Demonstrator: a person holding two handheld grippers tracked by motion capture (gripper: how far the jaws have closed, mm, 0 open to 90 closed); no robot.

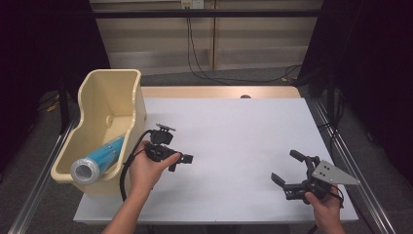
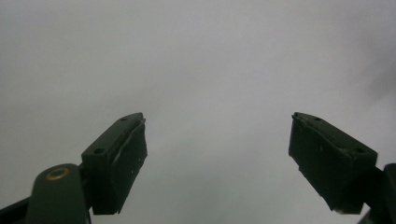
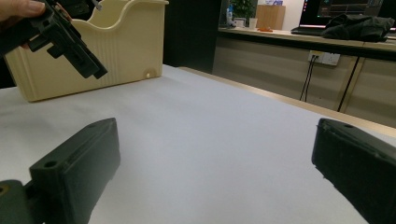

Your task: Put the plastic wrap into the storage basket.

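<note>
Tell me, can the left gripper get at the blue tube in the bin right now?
Probably yes. The left gripper is open and empty beside the cream bin, and the blue tube lies exposed in the bin's open top, though the near wall stands between them.

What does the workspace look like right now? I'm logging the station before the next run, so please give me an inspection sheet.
Surface: white table top, bare in the middle, wooden edge at the far side.
Job's things: cream plastic bin at the table's left edge; blue cylinder with a silver end lying inside it.
Clutter: nothing seen.
Grippers: left claw open, held beside the bin, holding nothing; right claw open, near the front right, holding nothing.
Cables: black cable looping from the left claw; black leads hanging at the wall behind.
Surroundings: dark curtains either side, wall outlet, grey floor.
</note>
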